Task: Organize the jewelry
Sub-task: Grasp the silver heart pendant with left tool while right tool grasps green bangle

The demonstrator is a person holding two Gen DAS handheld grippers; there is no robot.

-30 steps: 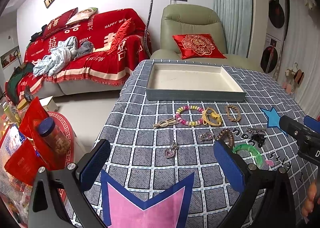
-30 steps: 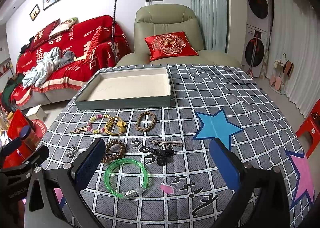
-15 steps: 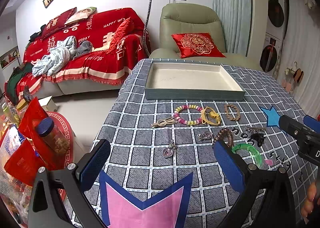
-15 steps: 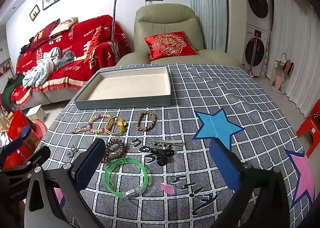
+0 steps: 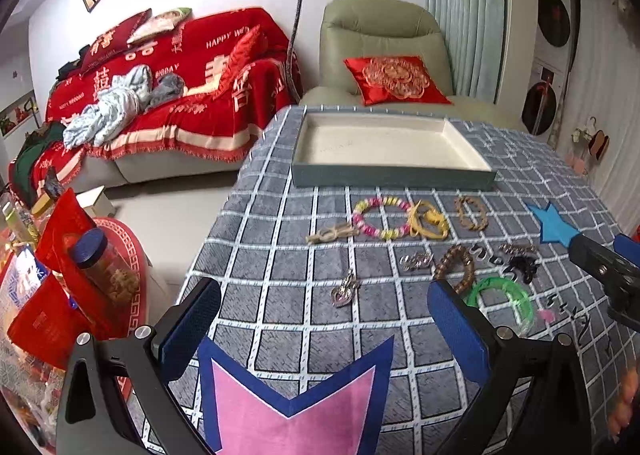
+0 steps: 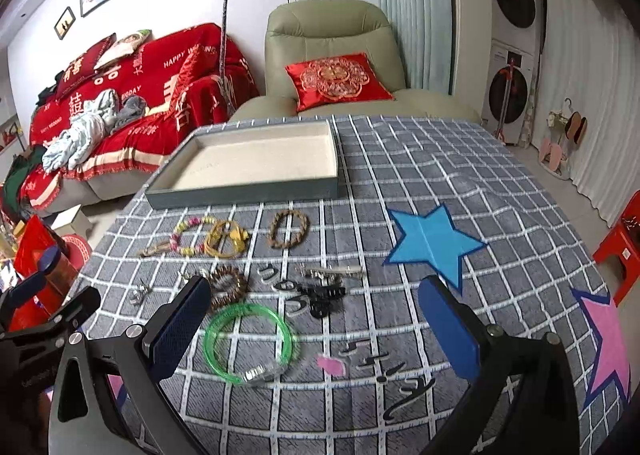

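Table (image 6: 400, 159) — tray (image 6: 248, 191), jewelry (image 6: 248, 339).

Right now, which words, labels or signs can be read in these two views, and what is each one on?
"HAPPY WE": white print on the red sofa throw; the rest is cut off by a fold.
"BIGDAY": same throw, lower down, small.
Large white Chinese characters: same throw, too distorted to read surely.
Black script marks on the tablecloth: not legible.
Tray: no text.
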